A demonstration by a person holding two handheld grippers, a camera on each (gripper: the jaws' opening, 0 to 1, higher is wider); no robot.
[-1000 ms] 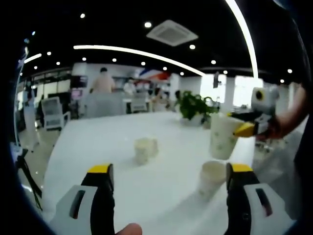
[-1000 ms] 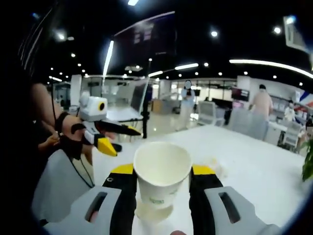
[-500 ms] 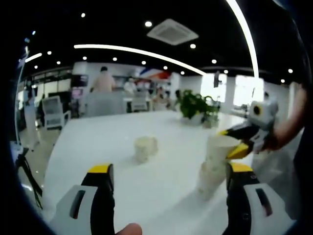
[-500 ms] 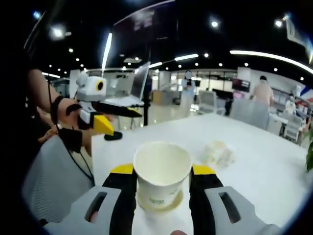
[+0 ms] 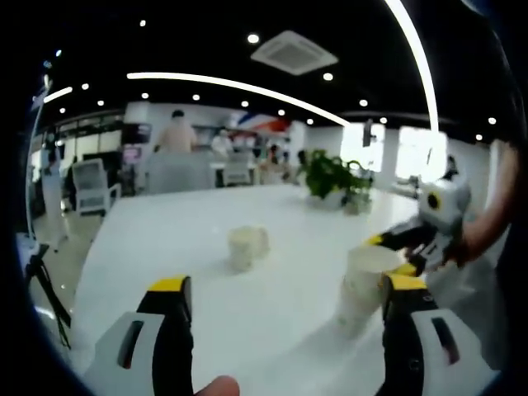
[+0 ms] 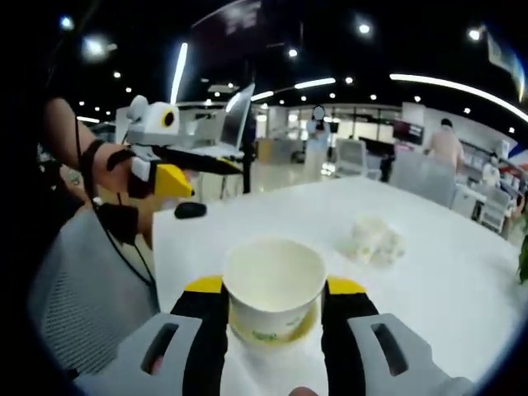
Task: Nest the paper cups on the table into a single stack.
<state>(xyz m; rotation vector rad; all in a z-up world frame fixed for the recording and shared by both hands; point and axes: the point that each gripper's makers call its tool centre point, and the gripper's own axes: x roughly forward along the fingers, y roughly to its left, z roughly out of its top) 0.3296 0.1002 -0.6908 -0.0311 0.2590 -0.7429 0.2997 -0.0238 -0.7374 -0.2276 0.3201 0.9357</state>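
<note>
Closest in the right gripper view, my right gripper (image 6: 275, 309) pinches a paper cup (image 6: 272, 289) by its wall, mouth up, with the rim of a second cup (image 6: 280, 328) ringing it just underneath. I judge I hold it upright and centred so that it slides straight down into the lower one; it looks partly seated, not yet fully home. In the left gripper view the same pair stands as a short stack (image 5: 361, 285) on the white table (image 5: 206, 247), with the right gripper coming in level from the right side.

My left gripper (image 5: 285, 322) is spread wide and holds nothing, hovering low over the table, I think ready for the next pick. In the right gripper view it hangs off to the left above the table edge, held in a gloved hand (image 6: 124, 177), jaws pointing across.

Further out on the table lies a pale clump (image 5: 247, 246) that may be more cups on their side; it is too blurred to tell. A dark small object (image 6: 190, 209) sits near the table's far corner.
</note>
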